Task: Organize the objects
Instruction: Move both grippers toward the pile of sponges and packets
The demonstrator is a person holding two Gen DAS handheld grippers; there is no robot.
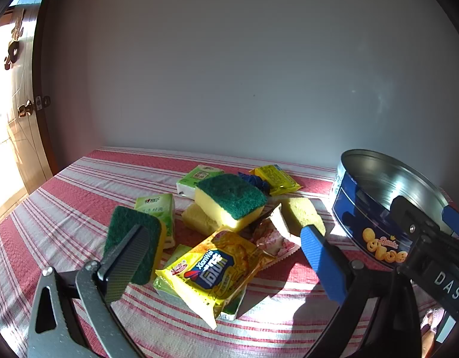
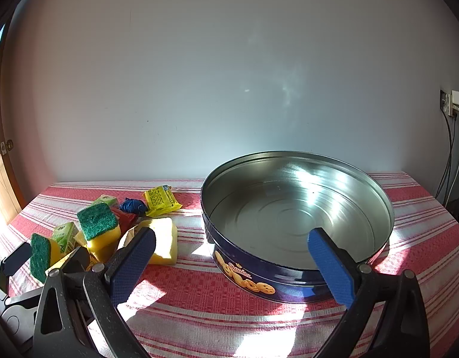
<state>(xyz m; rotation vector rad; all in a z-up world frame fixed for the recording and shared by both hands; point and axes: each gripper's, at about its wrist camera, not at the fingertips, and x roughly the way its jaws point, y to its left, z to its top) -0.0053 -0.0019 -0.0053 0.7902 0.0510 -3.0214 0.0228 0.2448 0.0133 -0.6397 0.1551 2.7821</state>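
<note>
On the desk [image 1: 80,179], as the left wrist view shows it, a woven cloth of red and white stripes carries a loose heap of soft goods. The left hand-held gripper [image 1: 226,256] stands released, its jaws spread wide around the heap and pressing on nothing; one finger is faced with dark checkered grip, the other with a blue dimpled pad. A rectangular sponge [image 1: 231,204], yellow foam topped by coarse green scouring fibre, lies tilted on the middle of the pile. A second green-faced sponge [image 1: 131,226] stands on edge behind the dark finger. A glossy yellow snack packet [image 1: 211,274] with crimped ends lies nearest the camera, and a smaller yellow packet [image 1: 274,179] lies at the far side. Pale green tissue packs [image 1: 158,208] sit among them. At right stands a round blue cookie tin [image 1: 375,226], open, its metal inside bright.

From the right wrist view, the right hand-held gripper [image 2: 229,265] is likewise released, its blue textured pads apart, one before the tin's near wall. The cookie tin [image 2: 259,280] is shallow and circular, with concentric rings pressed into its bare floor. The heap lies just to its left, a plain yellow sponge [image 2: 165,244] nearest the tin.
</note>
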